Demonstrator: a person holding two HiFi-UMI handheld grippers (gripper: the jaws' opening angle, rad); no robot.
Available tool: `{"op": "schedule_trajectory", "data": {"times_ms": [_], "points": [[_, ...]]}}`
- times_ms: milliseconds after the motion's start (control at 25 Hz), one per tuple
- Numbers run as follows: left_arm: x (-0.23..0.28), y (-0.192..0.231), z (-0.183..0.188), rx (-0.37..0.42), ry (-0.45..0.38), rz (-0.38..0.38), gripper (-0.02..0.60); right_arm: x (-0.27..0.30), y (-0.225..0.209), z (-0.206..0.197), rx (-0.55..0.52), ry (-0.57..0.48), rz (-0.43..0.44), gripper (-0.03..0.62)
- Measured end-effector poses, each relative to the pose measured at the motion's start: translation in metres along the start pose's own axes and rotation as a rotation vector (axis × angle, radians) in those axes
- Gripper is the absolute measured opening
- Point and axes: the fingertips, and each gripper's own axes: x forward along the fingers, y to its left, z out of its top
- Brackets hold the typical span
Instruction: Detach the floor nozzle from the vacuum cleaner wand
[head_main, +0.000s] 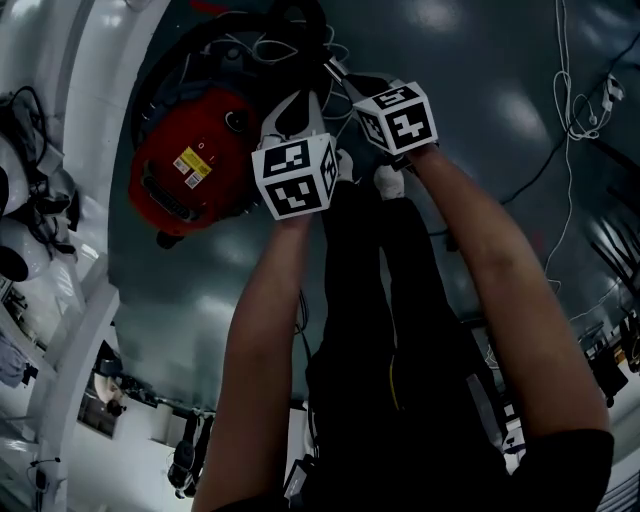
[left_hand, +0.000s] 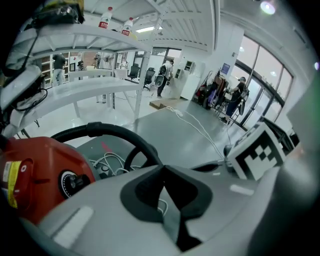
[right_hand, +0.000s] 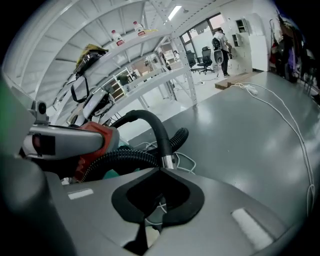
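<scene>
Right now we hold both arms out straight and side by side, the left arm (head_main: 265, 330) and the right arm (head_main: 510, 290), and both tools slant down at the floor. The left gripper (left_hand: 163, 170) is clenched, its two dark tips pressed together with nothing between them. The right gripper (right_hand: 160, 172) is clenched too, and it is empty as well. The red vacuum cleaner (head_main: 190, 165) sits on the grey floor (head_main: 500, 80), just past the left gripper and a bit to its left. Its ribbed black hose (right_hand: 120, 160) curls beside it, and a smooth black tube (right_hand: 152, 125) with a shiny silver ring (right_hand: 168, 161) stands just past the right gripper's tips. We cannot tell where the floor nozzle is. A white shelf frame (head_main: 70, 350) closes in the left side. To the right the floor is wide and open, with only a thin white cable (head_main: 565, 120) far off by the edge. A yellow sticker (head_main: 192, 165) is on the red body, but its writing is too small to read. Two bottles (left_hand: 105, 19) with red labels stand high on a shelf, and we cannot read those either.
</scene>
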Motion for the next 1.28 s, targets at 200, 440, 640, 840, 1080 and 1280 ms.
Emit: {"op": "schedule_trajectory", "data": {"times_ms": [200,440,640,840,1080,1280], "points": [[0.009,0.002,0.009,0.038,-0.021,-0.026,0.008,0.014,-0.005,-0.006,-0.035,0.027,0.015,0.071],[0.028,0.004,0.010,0.060,-0.014,-0.040,0.008,0.032,-0.012,-0.011,-0.103,0.075,0.030,0.100],[0.033,0.000,0.011,0.082,-0.016,-0.063,0.008,0.044,-0.016,-0.016,-0.162,0.112,0.054,0.137],[0.034,0.003,0.009,0.044,-0.011,-0.087,0.008,0.057,-0.020,-0.026,-0.184,0.142,0.085,0.163],[0.034,0.002,0.004,0.065,-0.013,-0.106,0.008,0.070,-0.015,-0.029,-0.242,0.166,0.133,0.169],[0.035,0.001,0.003,0.070,-0.007,-0.116,0.008,0.074,-0.016,-0.032,-0.219,0.204,0.182,0.167]]}}
